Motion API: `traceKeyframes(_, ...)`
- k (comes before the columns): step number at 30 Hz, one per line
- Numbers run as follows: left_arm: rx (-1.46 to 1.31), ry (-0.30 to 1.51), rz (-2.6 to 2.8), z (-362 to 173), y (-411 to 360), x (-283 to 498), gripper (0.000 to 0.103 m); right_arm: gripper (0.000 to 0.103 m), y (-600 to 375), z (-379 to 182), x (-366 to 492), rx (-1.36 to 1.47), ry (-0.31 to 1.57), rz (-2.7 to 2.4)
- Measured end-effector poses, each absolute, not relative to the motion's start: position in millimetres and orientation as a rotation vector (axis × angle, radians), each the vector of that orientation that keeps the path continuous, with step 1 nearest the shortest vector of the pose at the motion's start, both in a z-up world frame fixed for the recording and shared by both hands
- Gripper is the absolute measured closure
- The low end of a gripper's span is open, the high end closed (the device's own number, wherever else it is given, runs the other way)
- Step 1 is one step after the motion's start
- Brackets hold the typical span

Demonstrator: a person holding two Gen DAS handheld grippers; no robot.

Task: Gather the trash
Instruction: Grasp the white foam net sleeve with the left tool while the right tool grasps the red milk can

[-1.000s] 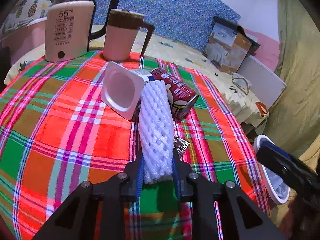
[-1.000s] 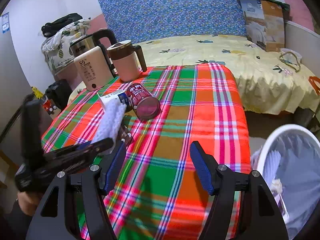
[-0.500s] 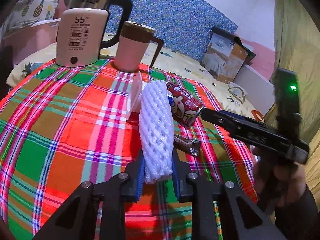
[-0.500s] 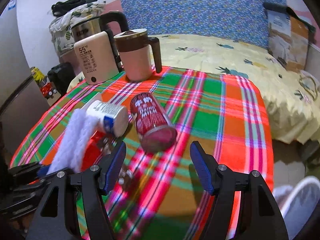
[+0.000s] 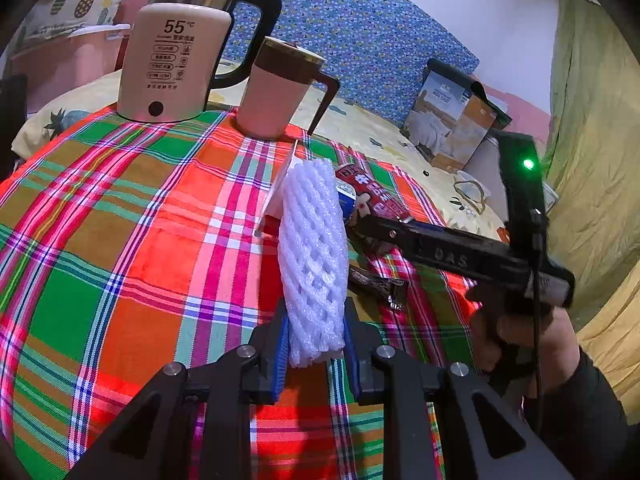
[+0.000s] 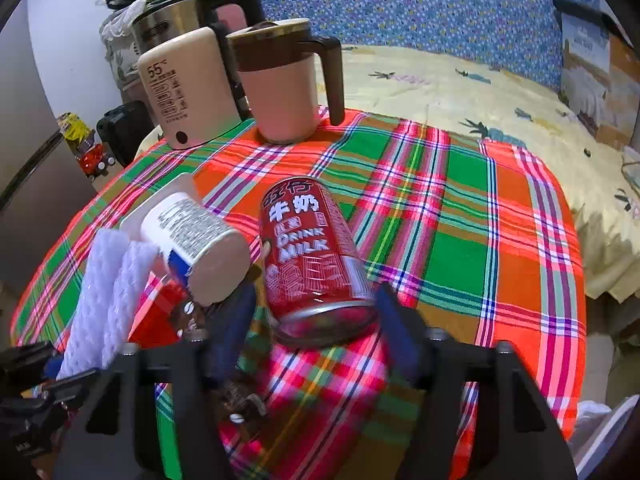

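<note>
1 white foam mesh sleeve [image 5: 313,248] | 1 red milk can [image 6: 314,256] | 1 white yogurt cup [image 6: 196,236] | 1 dark crumpled wrapper [image 5: 378,284] | 1 cream electric kettle [image 5: 176,52] | 1 pink lidded mug [image 5: 276,92]

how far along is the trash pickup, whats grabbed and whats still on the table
Nothing looks binned yet. In hand: the left gripper is shut on the white foam net. The right gripper is open, its jaws either side of the red milk can, not closed on it. Still lying on the plaid cloth: the can, the yogurt cup and a dark wrapper.
</note>
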State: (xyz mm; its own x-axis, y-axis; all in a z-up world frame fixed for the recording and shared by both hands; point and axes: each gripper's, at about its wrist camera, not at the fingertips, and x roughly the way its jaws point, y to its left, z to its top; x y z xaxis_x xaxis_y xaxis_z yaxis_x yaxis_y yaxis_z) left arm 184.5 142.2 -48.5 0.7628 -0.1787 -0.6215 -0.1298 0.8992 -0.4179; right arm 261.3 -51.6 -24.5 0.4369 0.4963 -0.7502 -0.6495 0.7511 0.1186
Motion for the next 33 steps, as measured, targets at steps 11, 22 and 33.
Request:
traceKeyframes(11, -0.426, 0.706, -0.004, -45.4, 135.2, 179.0, 0.079, 0.047, -78.6, -14.1, 232.1, -0.098, 0.847, 0.649)
traceKeyframes(22, -0.366, 0.716, -0.038, -34.6, 102.9, 157.1, 0.079, 0.048, -128.0, -5.9, 185.4, 0.012, 0.828, 0.589)
traceKeyframes(33, -0.303, 0.755, -0.099, -27.4, 52.3, 116.3, 0.079, 0.048, -166.7, 3.8, 149.2, 0.092, 0.783, 0.555)
